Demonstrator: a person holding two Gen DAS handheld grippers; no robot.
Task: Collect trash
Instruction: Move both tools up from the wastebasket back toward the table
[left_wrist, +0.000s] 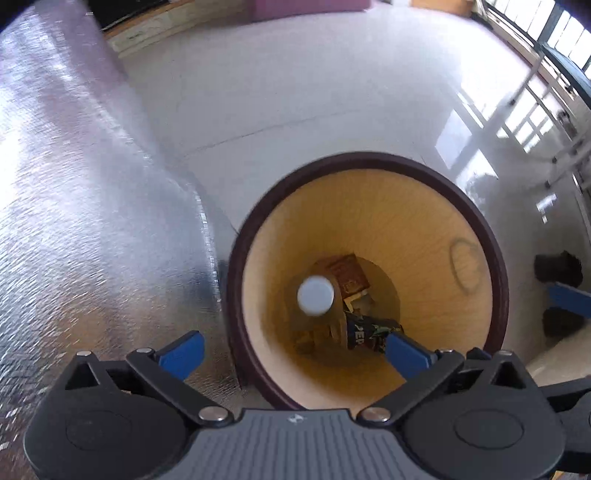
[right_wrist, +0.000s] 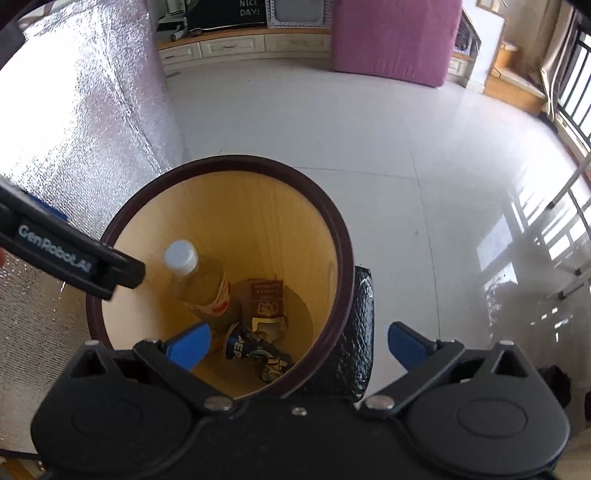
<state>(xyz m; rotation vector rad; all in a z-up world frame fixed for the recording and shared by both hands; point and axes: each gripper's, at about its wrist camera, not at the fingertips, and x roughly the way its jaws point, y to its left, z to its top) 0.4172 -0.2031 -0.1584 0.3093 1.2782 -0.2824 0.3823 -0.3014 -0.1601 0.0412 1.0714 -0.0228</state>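
Both tongs are hanging wide open with nothing between their blue pads, so neither one is carrying anything at the moment. That goes for the left gripper (left_wrist: 293, 349) and the right gripper (right_wrist: 299, 343) alike, and both are pointing steeply down over the same round bin with a dark brown rim and pale wood-look inner wall (right_wrist: 258, 206).

So where's the trash sitting? Down in the bin. I'm seeing a clear plastic bottle with a white cap and yellowish liquid (right_wrist: 199, 280) leaning against the inner wall, cap end up. Next to it at the bottom a dark red cardboard packet (right_wrist: 266, 299) is lying flat, and a crumpled dark blue drink can (right_wrist: 255, 352) is resting nearer the camera side. Some torn pale scraps are mixed in between them, too small to say what they are.

My read: the dropping-in part is looking done for these pieces, since they're all below the rim and the jaws are empty. What's left is harder to call. The shiny white tiled floor (right_wrist: 369, 129) is looking bare around the bin, and the crinkly silver foil sheet (left_wrist: 74, 184) beside it is showing no litter in either view. If more trash is waiting somewhere, it's outside what these cameras are catching.
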